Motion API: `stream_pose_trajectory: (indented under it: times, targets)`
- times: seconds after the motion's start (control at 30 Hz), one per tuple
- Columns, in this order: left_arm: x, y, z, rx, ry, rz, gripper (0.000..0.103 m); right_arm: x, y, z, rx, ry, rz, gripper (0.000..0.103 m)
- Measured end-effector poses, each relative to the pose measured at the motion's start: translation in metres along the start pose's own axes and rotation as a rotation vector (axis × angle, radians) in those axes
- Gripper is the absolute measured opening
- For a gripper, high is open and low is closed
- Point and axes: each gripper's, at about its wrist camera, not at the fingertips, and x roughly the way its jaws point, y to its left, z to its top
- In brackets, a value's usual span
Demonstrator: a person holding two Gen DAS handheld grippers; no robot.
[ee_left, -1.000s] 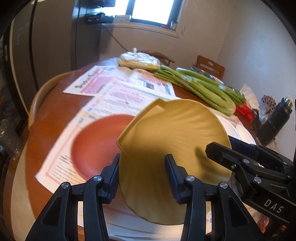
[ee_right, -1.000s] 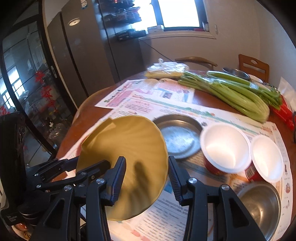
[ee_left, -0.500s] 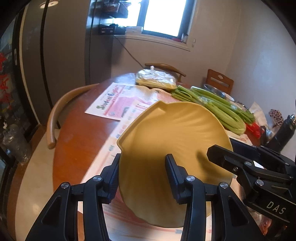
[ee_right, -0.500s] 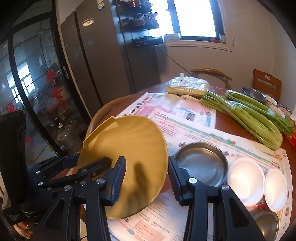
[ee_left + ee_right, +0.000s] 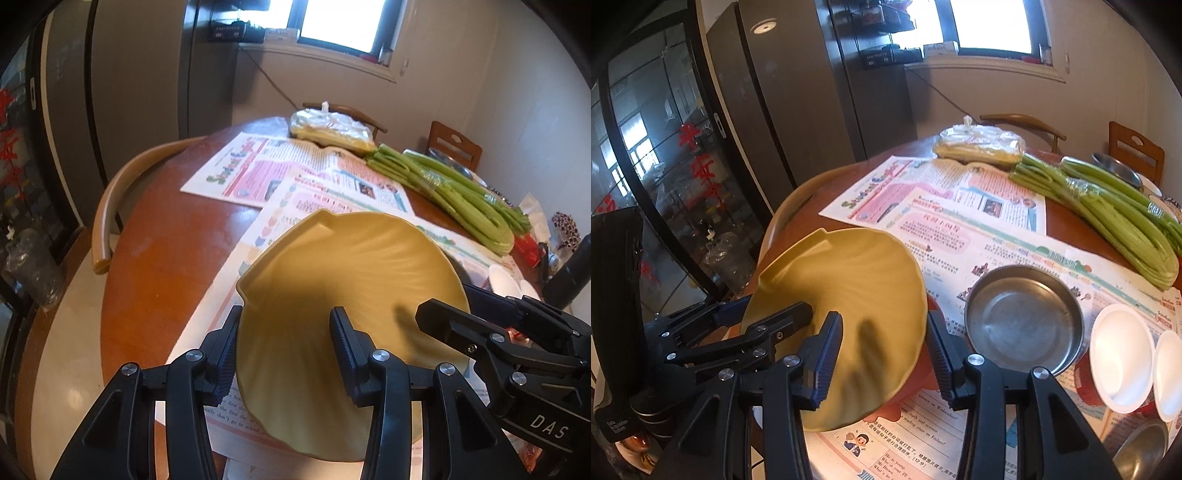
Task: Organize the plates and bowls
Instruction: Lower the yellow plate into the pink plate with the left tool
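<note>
A yellow shell-shaped plate [image 5: 347,295] is held up above the table, tilted; it also shows in the right wrist view [image 5: 842,306]. My left gripper [image 5: 284,350] stands with its jaws apart on either side of the plate's near edge. My right gripper [image 5: 882,354] does the same from the other side, jaws apart around the plate's rim. A steel bowl [image 5: 1023,321] sits on the newspaper to the right, with two white bowls [image 5: 1123,354] beside it and another steel bowl [image 5: 1141,450] at the lower right.
A round wooden table [image 5: 159,251] is covered with newspapers [image 5: 266,173]. Celery bunches [image 5: 1108,210] and a bagged food parcel [image 5: 979,144] lie at the back. A black bottle [image 5: 569,269] stands at the right. Chairs ring the table.
Both grippers have lifted the yellow plate higher and drawn it back toward the table's near left side. The red plate under it has dropped out of the left wrist view.
</note>
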Motion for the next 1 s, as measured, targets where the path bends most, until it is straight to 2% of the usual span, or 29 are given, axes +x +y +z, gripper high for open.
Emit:
stream_pose_trajectory:
  times: [0.43, 1.0]
  targets:
    - [0.024, -0.002, -0.011, 0.013, 0.033, 0.035, 0.047, 0.029, -0.013, -0.012, 0.036, 0.045, 0.006, 0.046]
    - [0.031, -0.010, -0.014, 0.055, 0.001, 0.094, 0.047, 0.044, -0.020, -0.023, 0.045, 0.072, -0.003, 0.046]
